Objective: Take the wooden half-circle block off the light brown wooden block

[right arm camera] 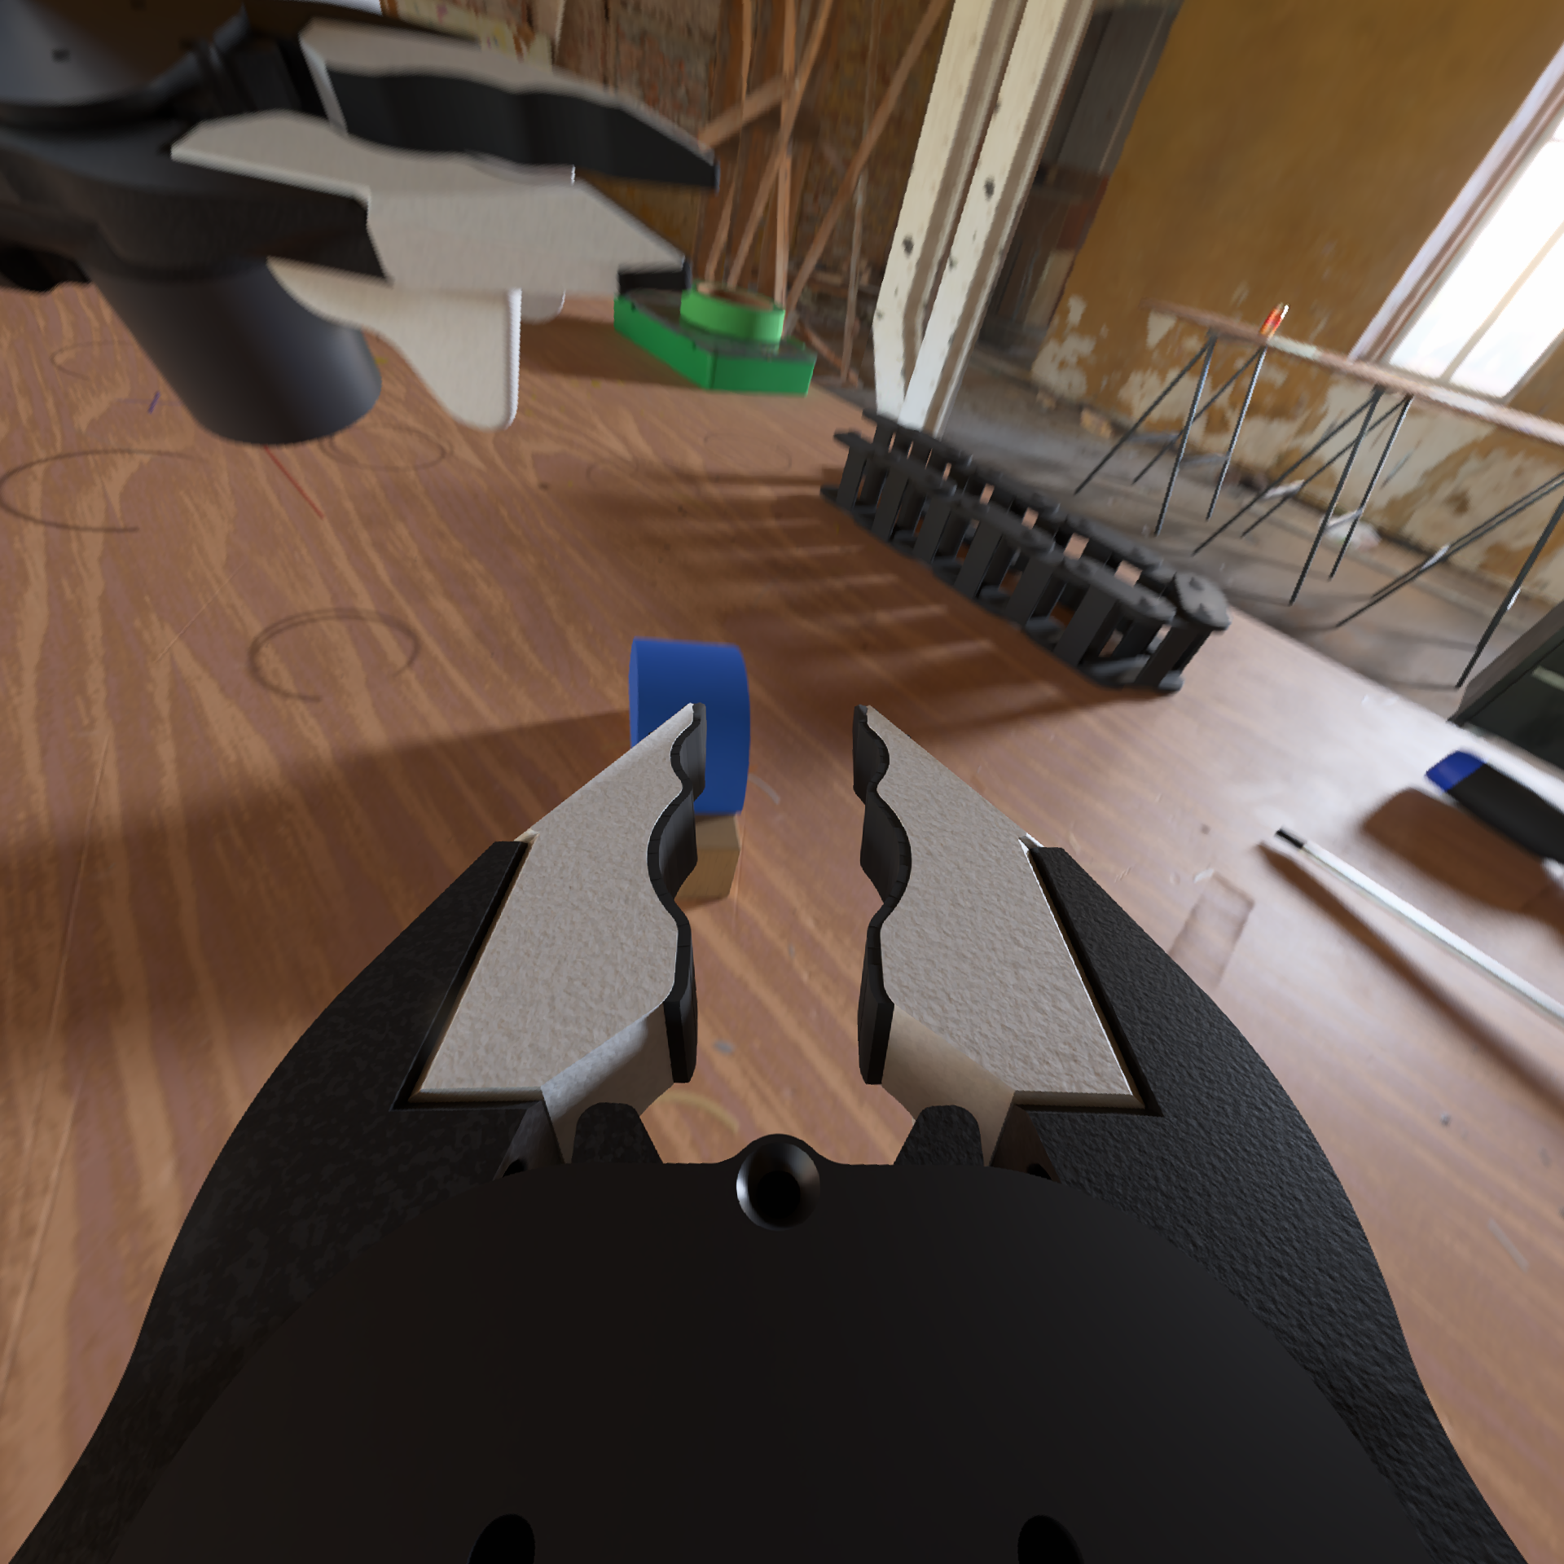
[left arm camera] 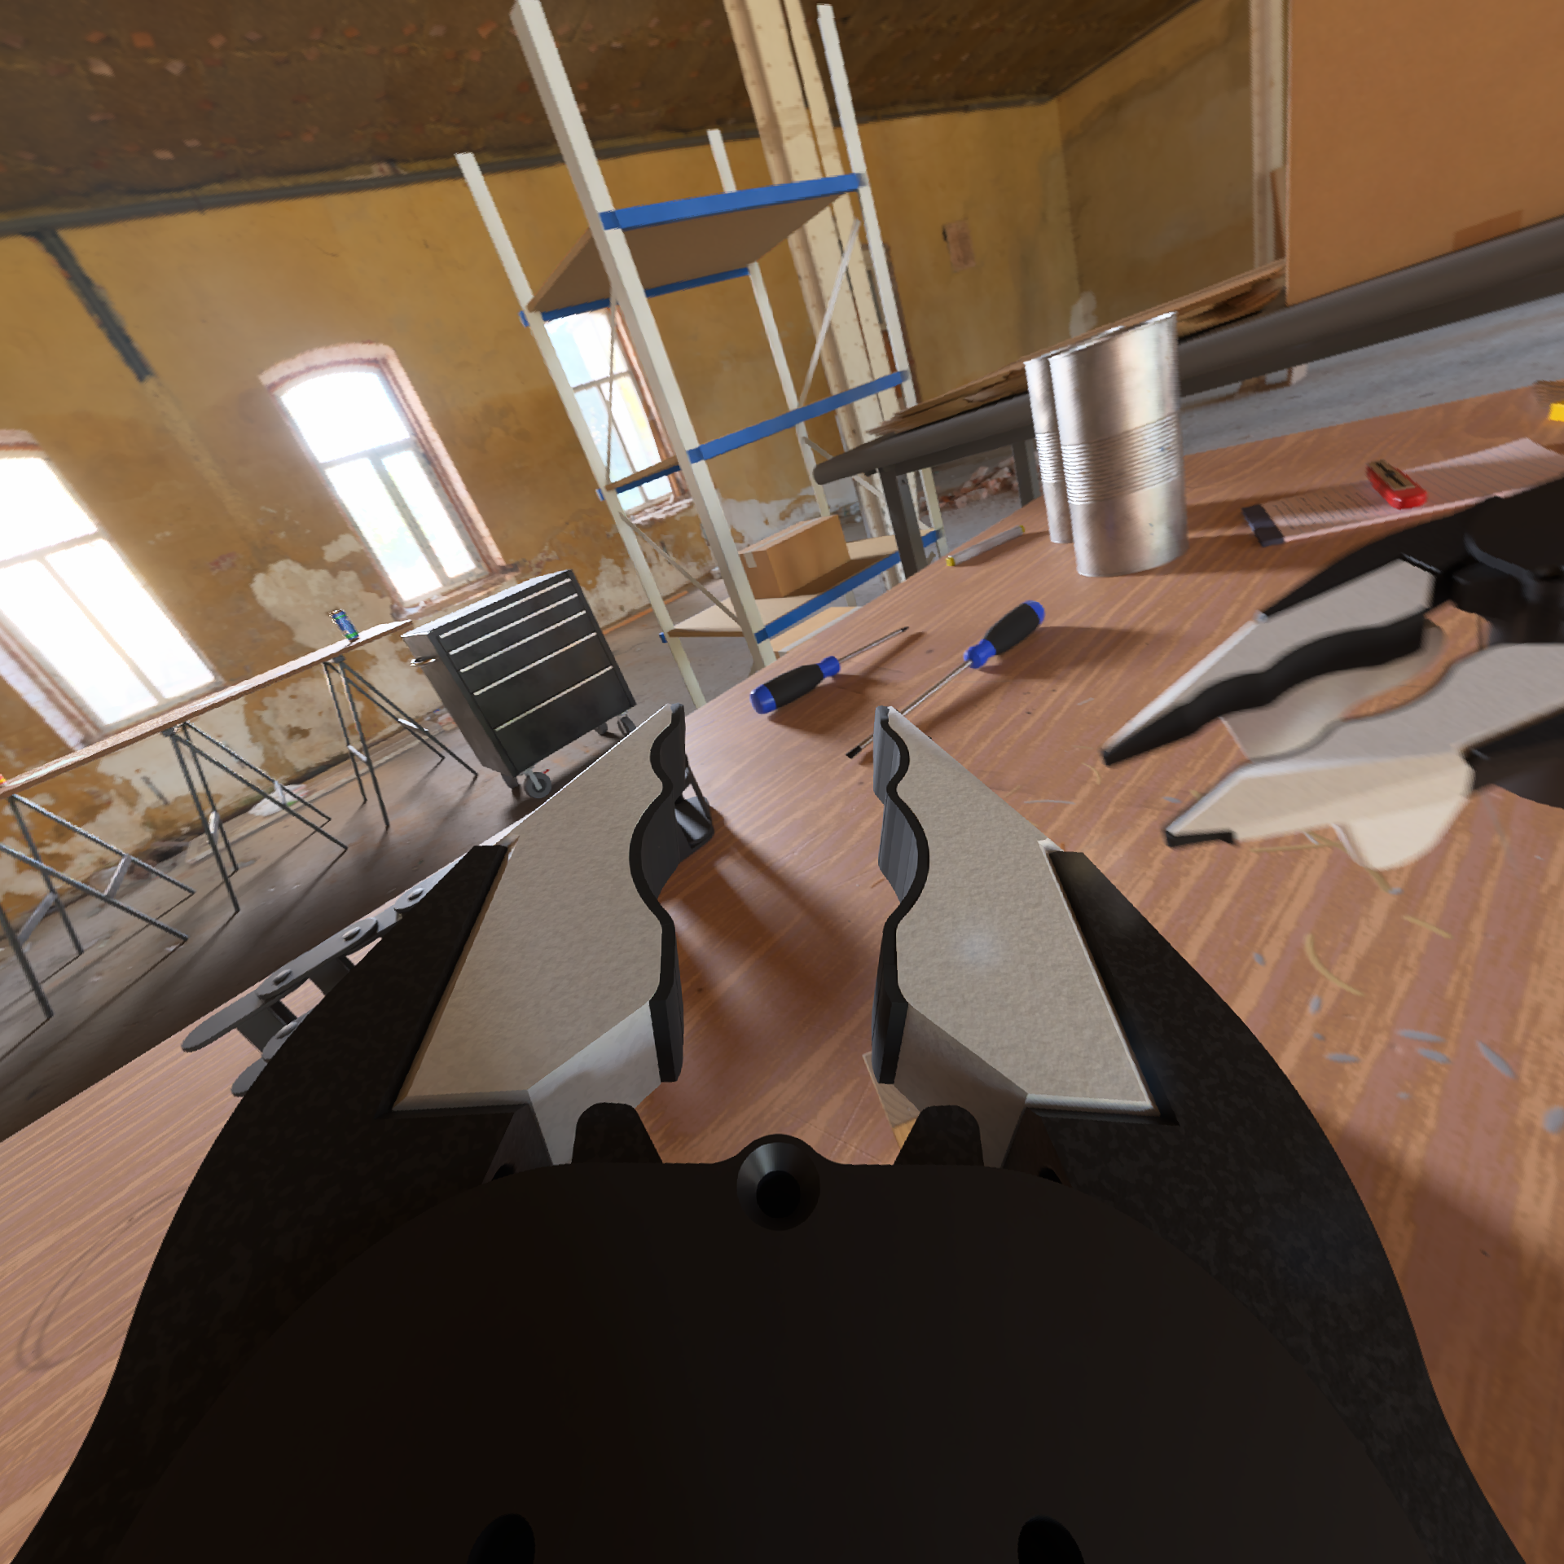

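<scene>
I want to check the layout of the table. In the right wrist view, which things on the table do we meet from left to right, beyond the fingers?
Blue half-circle block on the light brown wooden block → green tape holder → black cable chain → screwdriver.

Left tongs (left arm camera: 777, 728) agape above wooden table (left arm camera: 1100, 973); two screwdrivers (left arm camera: 973, 669) ahead.
</scene>
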